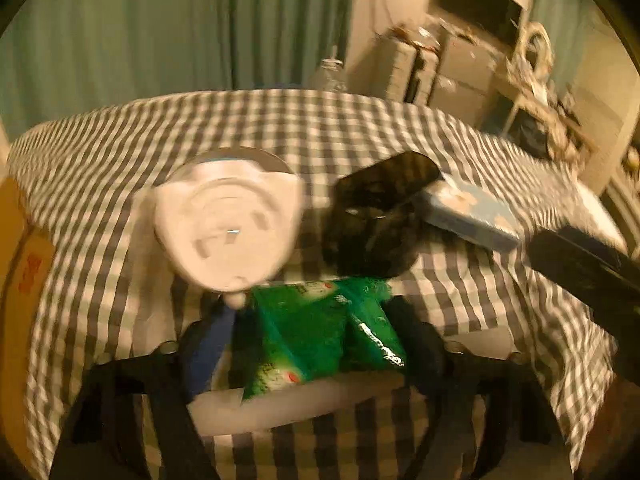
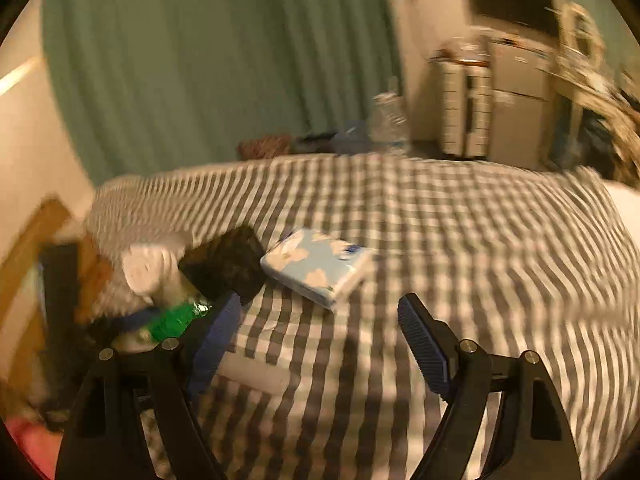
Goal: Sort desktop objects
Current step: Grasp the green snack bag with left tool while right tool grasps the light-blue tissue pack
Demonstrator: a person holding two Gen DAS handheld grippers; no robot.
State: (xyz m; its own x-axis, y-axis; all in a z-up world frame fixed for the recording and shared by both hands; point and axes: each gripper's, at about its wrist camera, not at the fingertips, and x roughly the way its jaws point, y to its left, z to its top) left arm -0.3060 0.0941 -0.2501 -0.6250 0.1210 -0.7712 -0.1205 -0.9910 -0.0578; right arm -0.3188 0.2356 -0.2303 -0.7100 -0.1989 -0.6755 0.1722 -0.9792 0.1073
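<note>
Left gripper [image 1: 316,344] brackets a green packet [image 1: 320,332], grip unclear; white appliance [image 1: 228,224] crowds ahead; right gripper [image 2: 320,344] wide, empty.

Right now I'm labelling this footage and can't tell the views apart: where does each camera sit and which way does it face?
Left wrist: rides the left gripper, tilted down at a crinkly green plastic packet between its fingers; beyond lie a white round plastic object and a black pouch.
Right wrist: rides the right gripper, open over the checked tablecloth.
Shared: green packet, black pouch, pale blue cloud-print tissue pack.
</note>
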